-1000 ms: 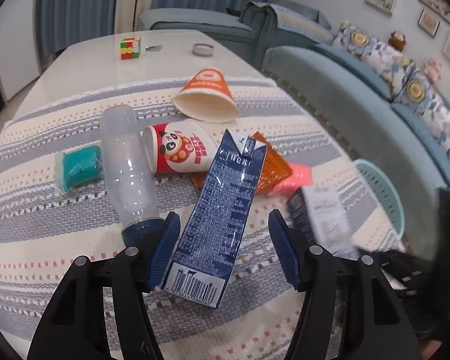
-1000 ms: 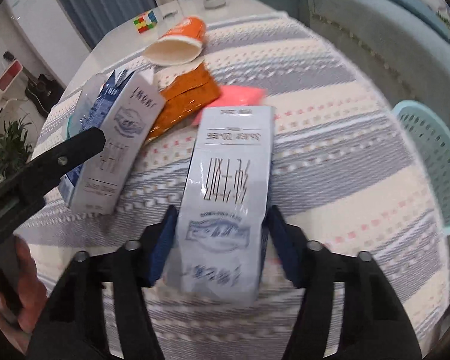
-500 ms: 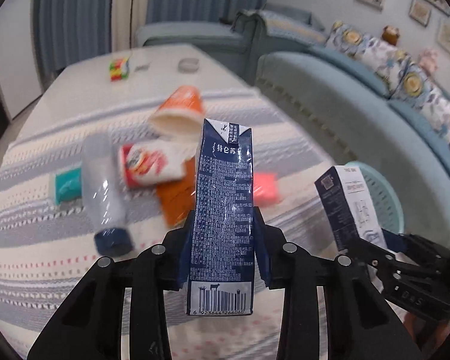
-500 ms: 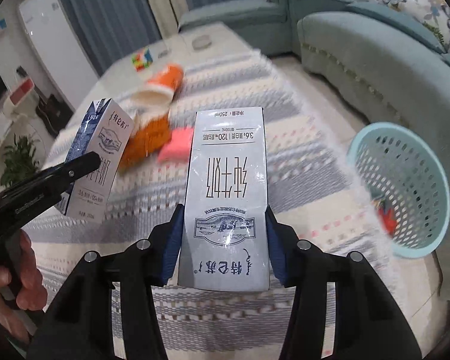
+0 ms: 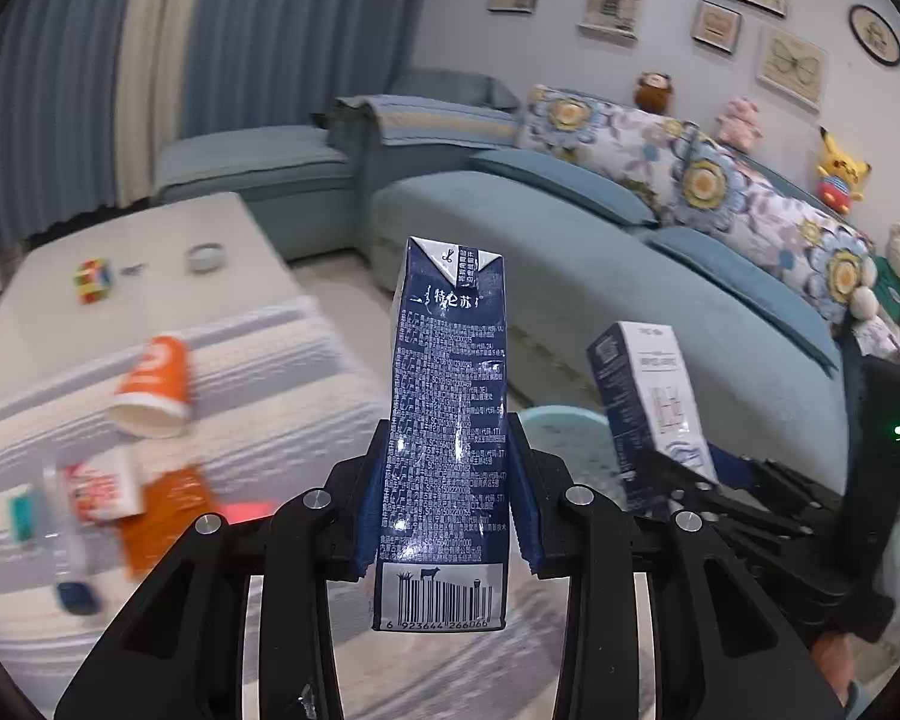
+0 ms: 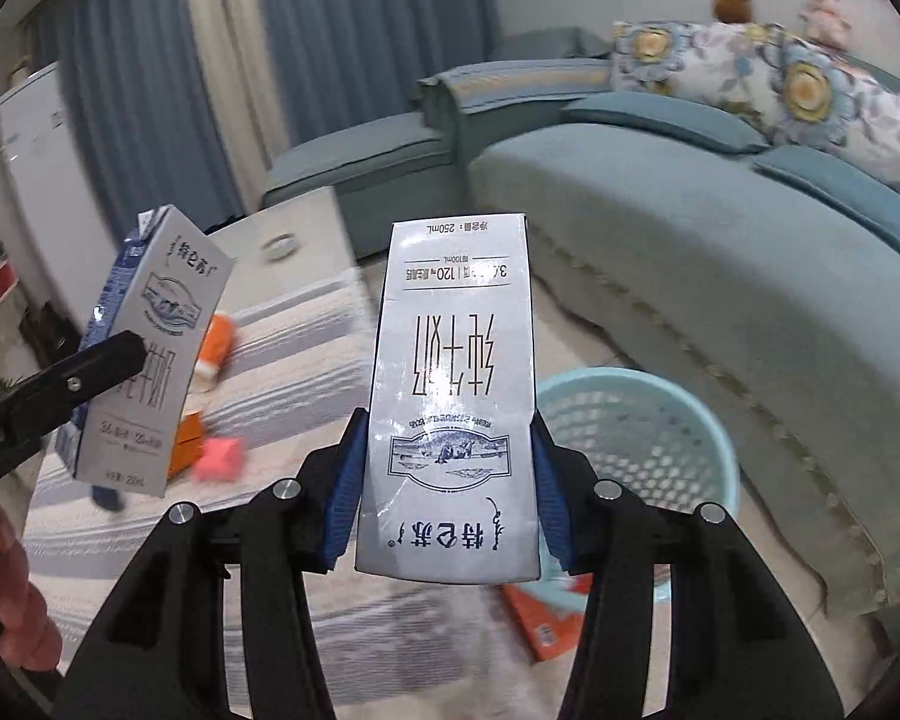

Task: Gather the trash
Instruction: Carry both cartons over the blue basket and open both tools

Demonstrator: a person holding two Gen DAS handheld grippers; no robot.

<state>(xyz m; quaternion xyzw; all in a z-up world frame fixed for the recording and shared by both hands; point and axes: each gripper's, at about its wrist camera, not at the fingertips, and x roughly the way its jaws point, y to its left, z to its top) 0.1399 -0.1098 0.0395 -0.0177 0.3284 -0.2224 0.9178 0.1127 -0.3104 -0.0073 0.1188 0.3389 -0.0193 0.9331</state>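
Dark-blue milk carton (image 5: 444, 420) now clamped in left gripper (image 5: 447, 516), white milk carton (image 6: 450, 414) in right gripper (image 6: 447, 498); both lifted off striped table edge toward pale-blue mesh basket (image 6: 648, 432).

"250mL" on white milk carton (image 6: 450, 408)

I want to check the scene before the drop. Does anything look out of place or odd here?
Yes. The right gripper holds its milk carton upside down: the print reads inverted. On the striped tablecloth, an orange paper cup lies tipped on its side. An orange packet lies on the floor beside the basket.
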